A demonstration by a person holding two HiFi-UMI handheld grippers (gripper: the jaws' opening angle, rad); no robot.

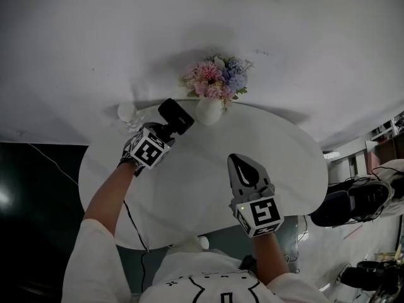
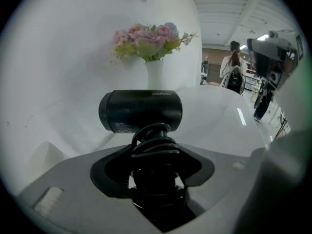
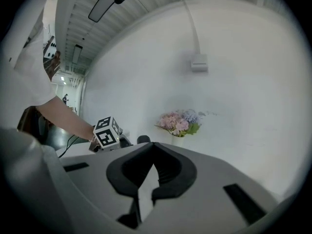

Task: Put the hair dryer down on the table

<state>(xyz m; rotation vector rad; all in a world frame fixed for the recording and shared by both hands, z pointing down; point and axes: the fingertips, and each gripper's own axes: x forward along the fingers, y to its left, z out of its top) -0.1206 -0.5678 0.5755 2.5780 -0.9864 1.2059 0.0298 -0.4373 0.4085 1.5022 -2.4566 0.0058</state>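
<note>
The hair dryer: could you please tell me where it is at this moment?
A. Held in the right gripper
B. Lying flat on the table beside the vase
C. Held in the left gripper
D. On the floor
C: in the left gripper view the left gripper has its jaws closed on the hair dryer, while the right gripper has nothing between its jaws.

My left claw [image 2: 156, 182] grips the handle of the black hair dryer [image 2: 141, 111], its cord [image 2: 154, 147] coiled round the handle and its barrel crosswise. Beyond it I see the white bench [image 2: 219, 118] and a white vase [image 2: 155, 75] of pink flowers [image 2: 146, 37] by the wall [image 2: 58, 43].
</note>
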